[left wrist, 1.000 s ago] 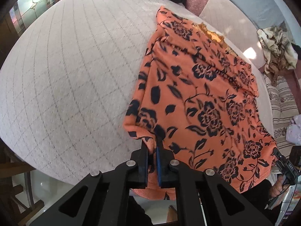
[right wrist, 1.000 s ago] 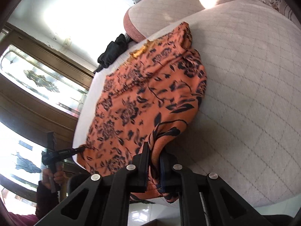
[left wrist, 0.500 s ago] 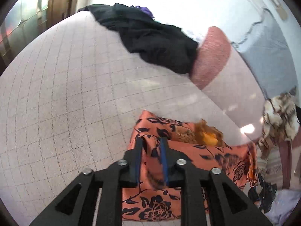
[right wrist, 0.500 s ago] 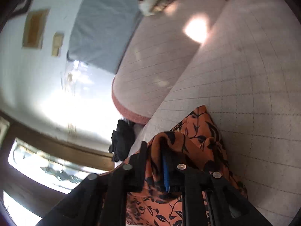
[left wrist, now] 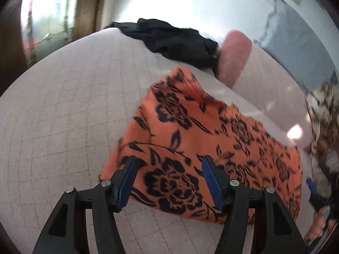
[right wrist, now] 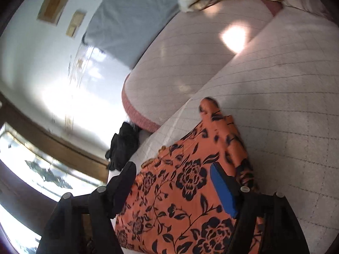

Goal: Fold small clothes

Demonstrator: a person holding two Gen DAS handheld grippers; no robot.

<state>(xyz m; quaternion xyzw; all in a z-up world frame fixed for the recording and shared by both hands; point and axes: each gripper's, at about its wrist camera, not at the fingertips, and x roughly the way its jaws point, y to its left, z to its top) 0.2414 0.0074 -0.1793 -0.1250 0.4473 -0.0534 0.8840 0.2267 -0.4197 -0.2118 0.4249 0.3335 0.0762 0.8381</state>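
Observation:
An orange garment with a dark floral print (left wrist: 203,144) lies folded over on the quilted grey bed cover (left wrist: 63,110). My left gripper (left wrist: 168,165) is open and empty, just above the garment's near left edge. In the right wrist view the same garment (right wrist: 190,182) lies below my right gripper (right wrist: 173,173), which is open and empty over its right end. The right gripper's blue pad and the hand holding it (left wrist: 313,187) show at the right edge of the left wrist view.
A black garment (left wrist: 169,40) lies at the far side of the bed, next to a pink-edged cushion (left wrist: 233,55). A brown patterned cloth (left wrist: 324,110) lies at the right. A grey headboard (right wrist: 131,23) and a window (right wrist: 42,175) stand behind.
Both grippers carried the garment's near edge forward over the rest and folded it. Both have let go and now stand open above the folded cloth.

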